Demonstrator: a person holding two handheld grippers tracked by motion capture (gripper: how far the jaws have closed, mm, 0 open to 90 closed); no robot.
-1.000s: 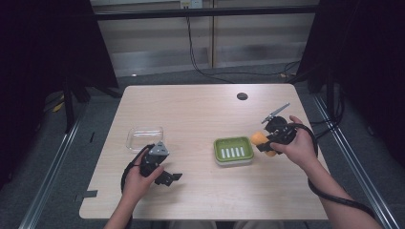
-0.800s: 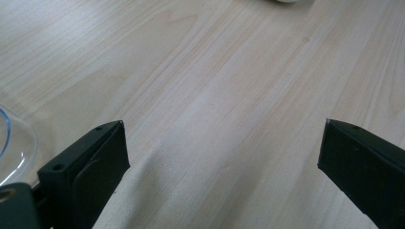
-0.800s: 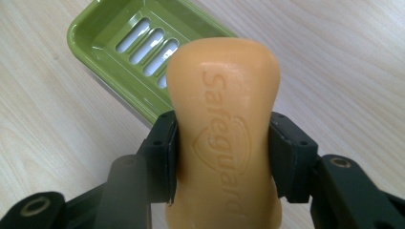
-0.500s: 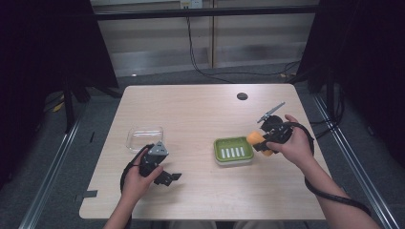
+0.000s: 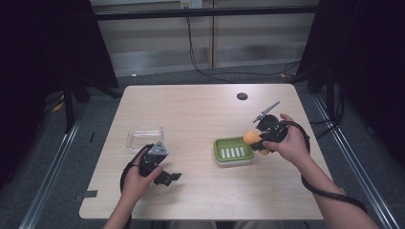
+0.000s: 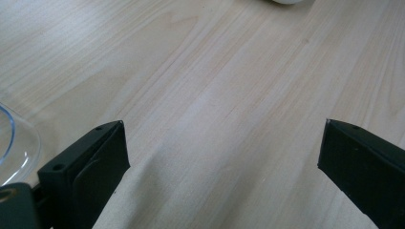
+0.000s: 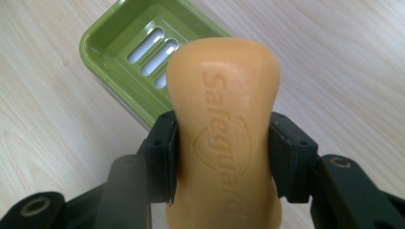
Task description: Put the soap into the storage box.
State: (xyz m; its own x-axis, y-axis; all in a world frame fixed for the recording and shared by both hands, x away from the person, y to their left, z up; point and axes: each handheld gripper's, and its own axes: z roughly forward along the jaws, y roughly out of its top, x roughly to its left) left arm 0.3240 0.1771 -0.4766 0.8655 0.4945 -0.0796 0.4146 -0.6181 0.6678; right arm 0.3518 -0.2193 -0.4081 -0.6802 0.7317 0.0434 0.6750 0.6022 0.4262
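At the left of the pale wooden surface (image 5: 200, 109), a clear shallow plastic container (image 5: 144, 137) sits just beyond the left gripper (image 5: 165, 177), whose fingers (image 6: 98, 162) are spread wide with nothing between them, low over the bare wood. Right of centre lies a green slotted plastic soap dish (image 5: 233, 150). Above its right edge, the right gripper (image 5: 258, 141) clamps an orange embossed soap bar (image 7: 223, 133) between its fingers (image 7: 165, 152).

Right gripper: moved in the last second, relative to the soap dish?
Yes. The right gripper, shut on the orange soap, has shifted left toward the green soap dish, its soap now at the dish's right rim.
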